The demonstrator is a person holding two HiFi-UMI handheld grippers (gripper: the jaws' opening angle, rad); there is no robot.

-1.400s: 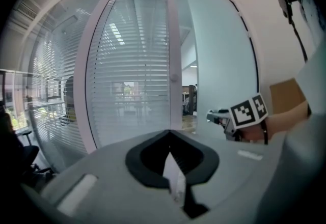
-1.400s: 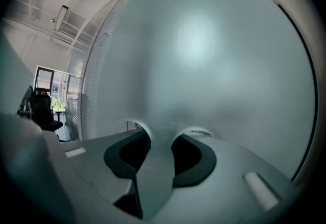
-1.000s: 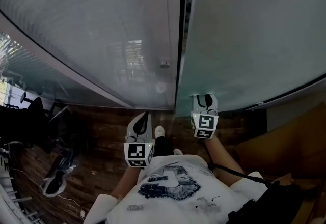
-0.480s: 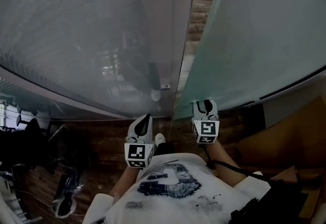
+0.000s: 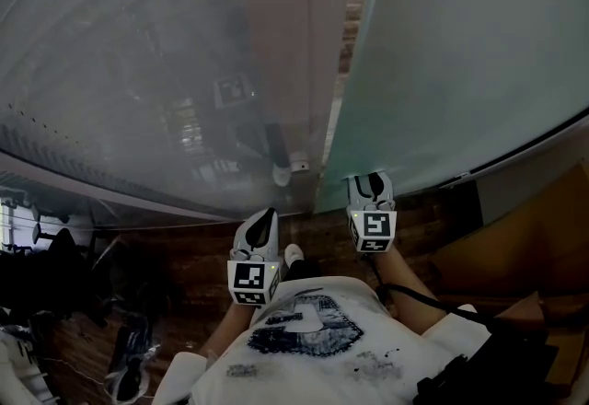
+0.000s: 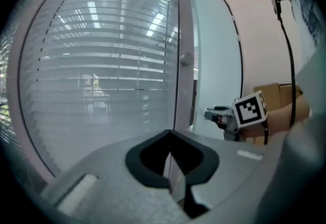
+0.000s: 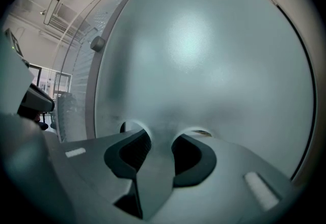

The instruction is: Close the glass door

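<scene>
The frosted glass door (image 5: 460,53) runs off the top edge; whether the right hand-held gripper (image 5: 370,182) touches it is unclear.

Dim head view, brighter fisheye gripper views, dark vignetted corners, soft glare on frosted glass (image 7: 204,55)

No word, brand or number can be read for certain. The only signs are black-and-white square coded markers. One stands on the left white marker cube (image 5: 252,278) of the left hand-held gripper (image 5: 265,215), and one on the right white marker cube (image 5: 373,228) of the right hand-held gripper (image 5: 370,180). A faint marker reflection (image 5: 234,89) shows in the grey glass panel with blinds (image 5: 138,72). The person's white T-shirt (image 5: 276,366) bears a dark print (image 5: 308,320), too blurred to read.
</scene>
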